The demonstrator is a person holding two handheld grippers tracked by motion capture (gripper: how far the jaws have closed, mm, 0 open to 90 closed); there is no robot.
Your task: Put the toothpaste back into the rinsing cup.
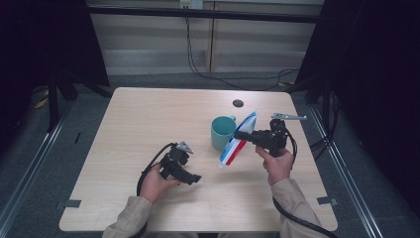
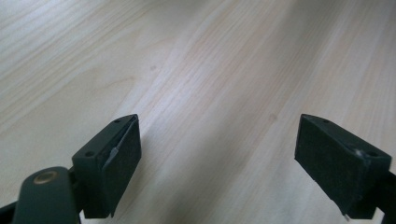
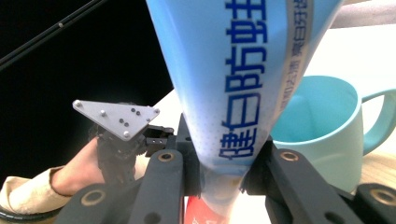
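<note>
Right gripper [image 1: 243, 135], clamped on a blue toothpaste tube [image 1: 239, 141], holds it tilted above the table [image 1: 148, 119], just beside the teal mug [image 1: 222, 132]. Left gripper [image 1: 194, 178], jaws wide and empty, hovers low over bare light wood, well apart. Dark floor surrounds the table.

The high view is looking forward and down from above the person's side, taking in the whole counter [image 1: 148, 114] from well back. The left gripper view is riding on the left tool [image 1: 195, 179], facing steeply down and very near the bare counter wood. The right gripper view is riding on the right tool [image 3: 223, 179], facing level across the counter, pressed close to the toothpaste tube [image 3: 233, 79]; it is sharing the teal mug [image 3: 322, 130], tube and left tool with the high view.
</note>
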